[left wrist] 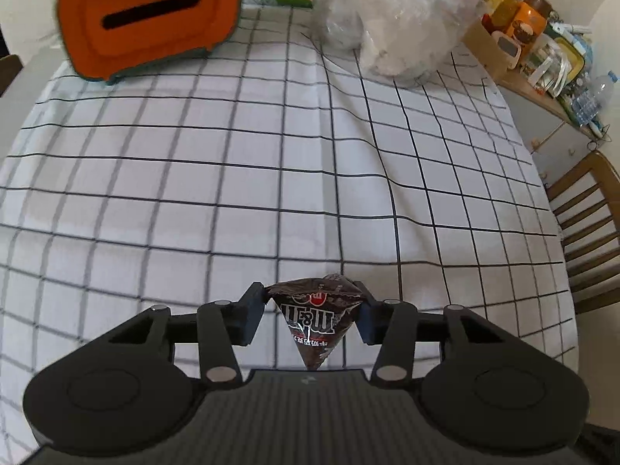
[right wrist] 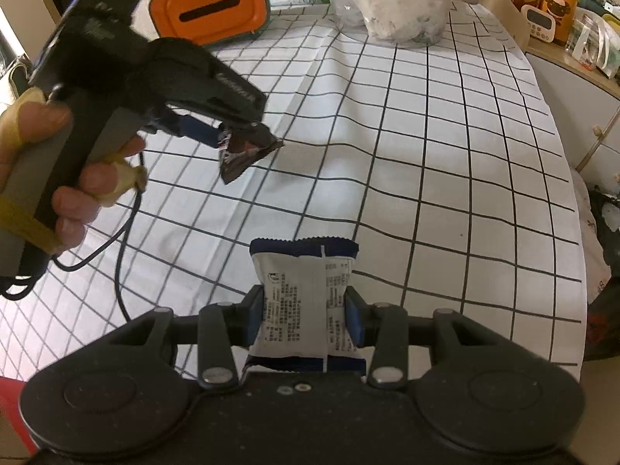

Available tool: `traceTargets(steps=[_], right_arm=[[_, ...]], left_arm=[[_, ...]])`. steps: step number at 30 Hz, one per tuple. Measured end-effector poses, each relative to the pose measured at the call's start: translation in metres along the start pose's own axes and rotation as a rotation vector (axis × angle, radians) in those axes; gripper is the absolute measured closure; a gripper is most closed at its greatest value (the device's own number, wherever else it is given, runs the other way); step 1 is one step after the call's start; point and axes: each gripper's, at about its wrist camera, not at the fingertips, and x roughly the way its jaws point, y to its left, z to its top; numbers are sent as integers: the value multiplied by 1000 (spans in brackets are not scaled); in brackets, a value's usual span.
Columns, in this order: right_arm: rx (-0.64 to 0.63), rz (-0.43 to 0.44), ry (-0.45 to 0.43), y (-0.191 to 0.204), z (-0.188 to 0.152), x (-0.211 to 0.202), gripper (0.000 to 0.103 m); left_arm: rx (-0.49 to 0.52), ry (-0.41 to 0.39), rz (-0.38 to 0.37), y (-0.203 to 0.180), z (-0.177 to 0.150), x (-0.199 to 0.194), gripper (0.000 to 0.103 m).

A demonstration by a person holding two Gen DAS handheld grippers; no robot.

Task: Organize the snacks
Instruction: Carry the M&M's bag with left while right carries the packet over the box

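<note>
A: Bright, soft daylight; the white cloth looks slightly washed out, shadows faint.
B: Fisheye bends the grid at the edges, corners go dark, and the hand is motion-blurred.

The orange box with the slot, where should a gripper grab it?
Probably across its narrow end, coming down from above. The orange box lies flat on the checked cloth, slot up, and looks too wide across its face. Both grippers are busy, so one must first put its packet down.

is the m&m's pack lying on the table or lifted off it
Lifted: the left hand-held gripper pinches the M&M's pack above the tablecloth.
</note>
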Motion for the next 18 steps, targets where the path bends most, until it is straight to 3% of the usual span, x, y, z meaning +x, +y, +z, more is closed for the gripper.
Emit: traceTargets(steps=[10, 18], right_arm=[[-21, 87, -114, 17, -3, -67, 62], [-85, 213, -167, 41, -35, -131, 62]], left_arm=[[-13, -87, 13, 19, -33, -111, 56], [-29, -109, 17, 27, -101, -190, 56]])
